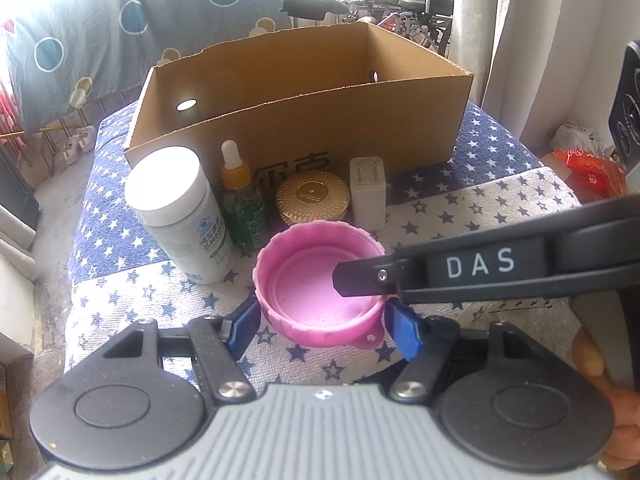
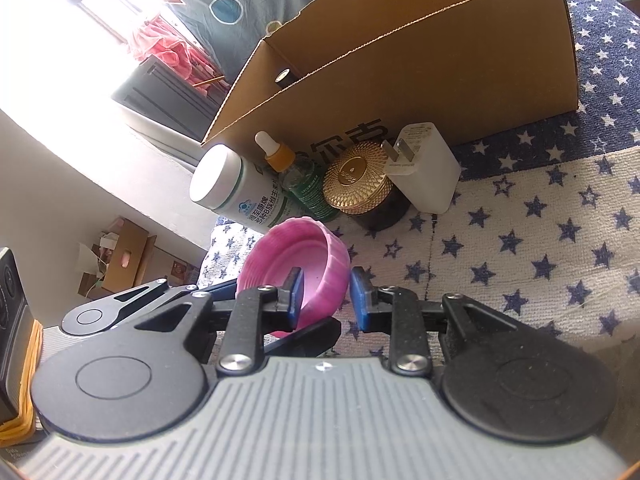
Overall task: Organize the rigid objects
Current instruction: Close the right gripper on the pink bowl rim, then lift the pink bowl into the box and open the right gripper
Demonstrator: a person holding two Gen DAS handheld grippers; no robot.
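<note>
The left gripper is closed across the full width of the pink lid, one blue pad on each side of its ribbed outer wall. The lid sits open side up and roughly level between them. The right gripper straddles the lid's rim at the side. One finger lies inside the bowl of the lid and the other outside it. A thin gap shows between the outer pad and the wall, so we judge this gripper to be loose rather than clamped.

We read the step in hand as carrying the lid to the cardboard box.

1. We keep the left grip square across the widest line of the lid, because the rounded wall could slip out of a grip set off that line.
2. We clear the right gripper's inner finger out of the lid before any sideways travel.

A white bottle, a dropper bottle, a gold-lidded jar and a white charger stand in a row just beyond the lid, close against the box's near wall. We pass the lid above the tall bottles and the box's rim. The star-print cloth to the right offers open room for withdrawing.
</note>
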